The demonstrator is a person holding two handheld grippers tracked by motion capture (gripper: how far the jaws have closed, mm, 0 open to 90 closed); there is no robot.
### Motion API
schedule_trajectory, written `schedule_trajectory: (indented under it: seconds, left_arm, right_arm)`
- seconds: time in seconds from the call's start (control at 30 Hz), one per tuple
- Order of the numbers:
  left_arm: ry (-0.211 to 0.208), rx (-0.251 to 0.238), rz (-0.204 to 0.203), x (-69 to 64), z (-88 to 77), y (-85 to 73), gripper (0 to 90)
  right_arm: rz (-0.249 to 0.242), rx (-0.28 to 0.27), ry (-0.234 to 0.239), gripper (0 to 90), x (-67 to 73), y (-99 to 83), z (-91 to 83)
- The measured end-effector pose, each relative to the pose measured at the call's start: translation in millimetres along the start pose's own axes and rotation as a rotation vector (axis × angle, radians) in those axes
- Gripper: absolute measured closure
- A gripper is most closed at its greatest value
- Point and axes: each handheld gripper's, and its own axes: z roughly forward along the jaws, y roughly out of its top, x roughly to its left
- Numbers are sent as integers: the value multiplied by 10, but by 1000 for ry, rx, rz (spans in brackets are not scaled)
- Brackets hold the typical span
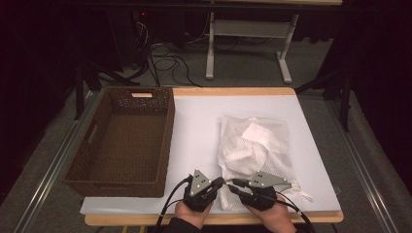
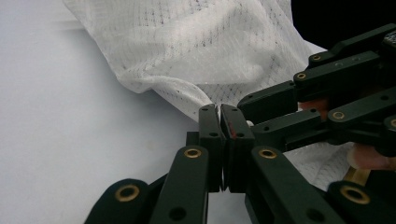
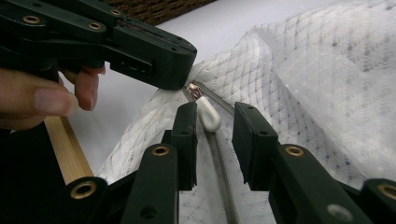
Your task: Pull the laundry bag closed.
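A brown wicker basket (image 1: 121, 141) stands on the tabletop (image 1: 194, 131). Beside it lies a white mesh bag (image 1: 252, 145) holding white cloth, its long axis running away from the person. The left hand-held gripper (image 1: 219, 183) pinches the bag's near corner. The right hand-held gripper (image 3: 215, 140) stands apart around the white zipper pull (image 3: 208, 114), which points toward it.

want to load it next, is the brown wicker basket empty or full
Empty. In the high view, the brown woven rectangular basket shows its bare bottom, with nothing lying inside. The white mesh zip bag lies beside it on the white sheet.
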Motion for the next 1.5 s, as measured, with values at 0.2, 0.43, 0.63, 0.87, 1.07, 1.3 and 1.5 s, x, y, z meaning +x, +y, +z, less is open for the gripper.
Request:
schedule_trajectory:
  seconds: [0.2,0.43,0.63,0.87,1.07,1.3,1.5]
  left_arm:
    - [3,-1,0,-1,-10,-1,879]
    - [5,2,4,5,1,-2,878]
    - [10,6,8,2,-1,-10,877]
    - [10,17,11,1,8,-19,875]
    - [6,21,9,9,11,-23,875]
    - [6,45,-16,52,36,-44,789]
    - [-41,78,-46,102,81,-67,789]
  right_arm:
    - [7,3,10,740,16,1,38]
    - [4,-15,21,778,29,17,18]
    - [-6,-22,17,828,39,23,-2]
    - [-32,-31,36,856,80,40,-19]
    - [-34,-26,34,865,91,38,-7]
    - [-23,-57,33,877,66,54,-55]
    - [-19,-55,29,877,58,50,-65]
